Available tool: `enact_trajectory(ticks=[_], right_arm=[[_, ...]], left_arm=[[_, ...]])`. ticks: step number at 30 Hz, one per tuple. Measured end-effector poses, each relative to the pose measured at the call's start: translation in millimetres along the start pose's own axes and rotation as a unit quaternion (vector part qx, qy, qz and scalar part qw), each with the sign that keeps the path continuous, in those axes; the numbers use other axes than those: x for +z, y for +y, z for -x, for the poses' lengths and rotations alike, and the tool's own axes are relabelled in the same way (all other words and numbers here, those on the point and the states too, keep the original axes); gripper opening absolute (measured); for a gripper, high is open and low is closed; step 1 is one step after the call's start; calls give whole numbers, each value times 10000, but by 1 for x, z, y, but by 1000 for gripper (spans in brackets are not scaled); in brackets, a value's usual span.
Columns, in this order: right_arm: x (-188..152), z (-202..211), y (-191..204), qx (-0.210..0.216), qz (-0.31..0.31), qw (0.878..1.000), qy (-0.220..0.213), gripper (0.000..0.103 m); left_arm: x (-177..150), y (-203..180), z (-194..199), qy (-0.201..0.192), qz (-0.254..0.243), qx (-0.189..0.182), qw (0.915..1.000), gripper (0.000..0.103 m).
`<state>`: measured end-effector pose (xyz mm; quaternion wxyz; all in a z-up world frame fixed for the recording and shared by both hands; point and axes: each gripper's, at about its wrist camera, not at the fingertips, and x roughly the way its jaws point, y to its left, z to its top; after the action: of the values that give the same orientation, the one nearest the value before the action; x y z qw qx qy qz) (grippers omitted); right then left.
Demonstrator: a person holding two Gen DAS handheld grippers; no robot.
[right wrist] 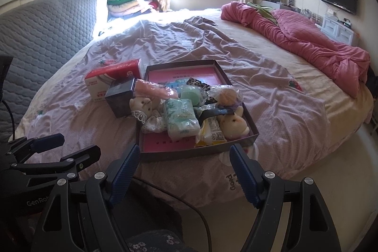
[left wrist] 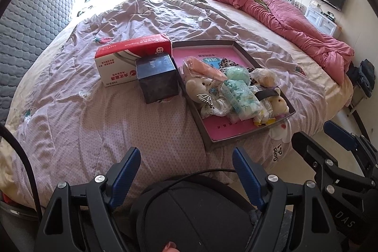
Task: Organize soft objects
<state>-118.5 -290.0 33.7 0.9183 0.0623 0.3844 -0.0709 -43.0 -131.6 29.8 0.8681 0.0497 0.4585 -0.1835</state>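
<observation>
A shallow box with a pink floor (left wrist: 232, 130) (right wrist: 163, 142) lies on the bed near its front edge. Soft things are piled in it: a cream teddy bear (left wrist: 197, 86) (right wrist: 141, 104), a pale green tissue pack (left wrist: 241, 96) (right wrist: 180, 118), a green round pouch (left wrist: 237, 73) (right wrist: 191, 92), a pink bundle (left wrist: 203, 67) (right wrist: 154, 90) and a small plush rabbit (left wrist: 281, 104) (right wrist: 234, 123). My left gripper (left wrist: 186, 161) hangs open and empty short of the box. My right gripper (right wrist: 184, 157) is open and empty too, just before the box's near wall.
Left of the tray stand a red and white carton (left wrist: 125, 56) (right wrist: 111, 77) and a dark cube box (left wrist: 157, 77) (right wrist: 120, 96). A rumpled pink quilt (left wrist: 290, 23) (right wrist: 307, 39) lies at the right. A grey quilted headboard (left wrist: 35, 13) stands left. Floor shows at the lower right.
</observation>
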Motion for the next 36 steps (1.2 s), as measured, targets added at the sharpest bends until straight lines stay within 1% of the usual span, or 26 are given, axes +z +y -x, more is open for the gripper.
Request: enact_trajectory(ticks=[36], right_arm=[[-1,-3,0,-11,-16,9999,122,79]], left_arm=[[-1,5,-4,47,55,69,10000,79]])
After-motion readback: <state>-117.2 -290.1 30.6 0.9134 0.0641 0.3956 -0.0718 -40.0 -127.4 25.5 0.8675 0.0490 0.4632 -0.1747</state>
